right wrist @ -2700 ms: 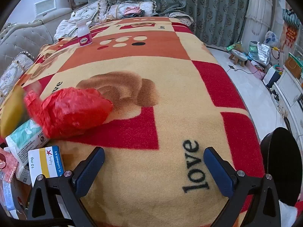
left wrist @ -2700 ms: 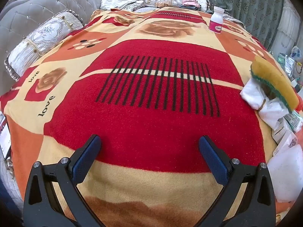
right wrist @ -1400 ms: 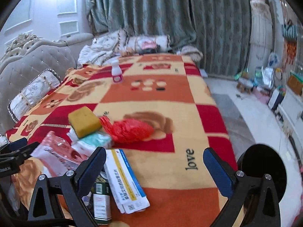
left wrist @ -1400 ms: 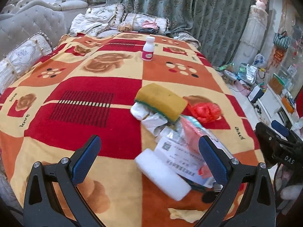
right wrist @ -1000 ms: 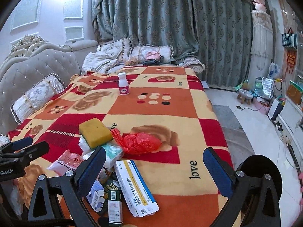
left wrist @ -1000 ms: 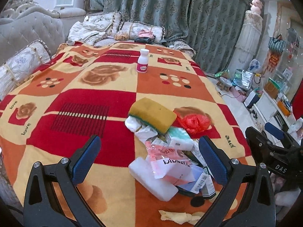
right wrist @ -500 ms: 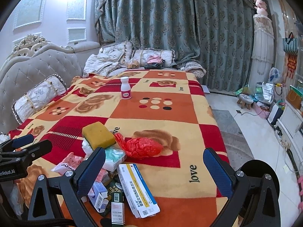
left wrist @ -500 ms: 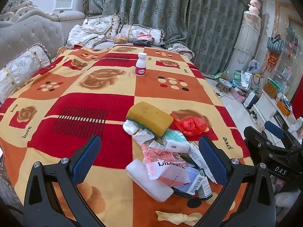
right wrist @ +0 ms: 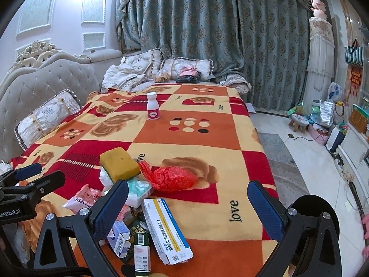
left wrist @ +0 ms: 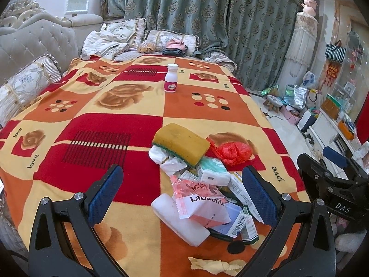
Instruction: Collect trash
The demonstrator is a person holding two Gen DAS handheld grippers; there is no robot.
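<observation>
Nothing looked collected yet — the trash pile [left wrist: 203, 184] (sponge, red bag, boxes, wrappers) lay on the blanket [left wrist: 92, 120]. The left gripper [left wrist: 182, 192] and right gripper [right wrist: 188, 207] hung above it, fingers spread wide, empty; a bin possibly showed at right.

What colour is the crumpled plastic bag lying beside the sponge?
Red. The plastic bag shows best in the right wrist view, just right of the yellow sponge.

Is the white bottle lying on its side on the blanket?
No, the white bottle stands upright on the blanket, apart from the trash pile.
</observation>
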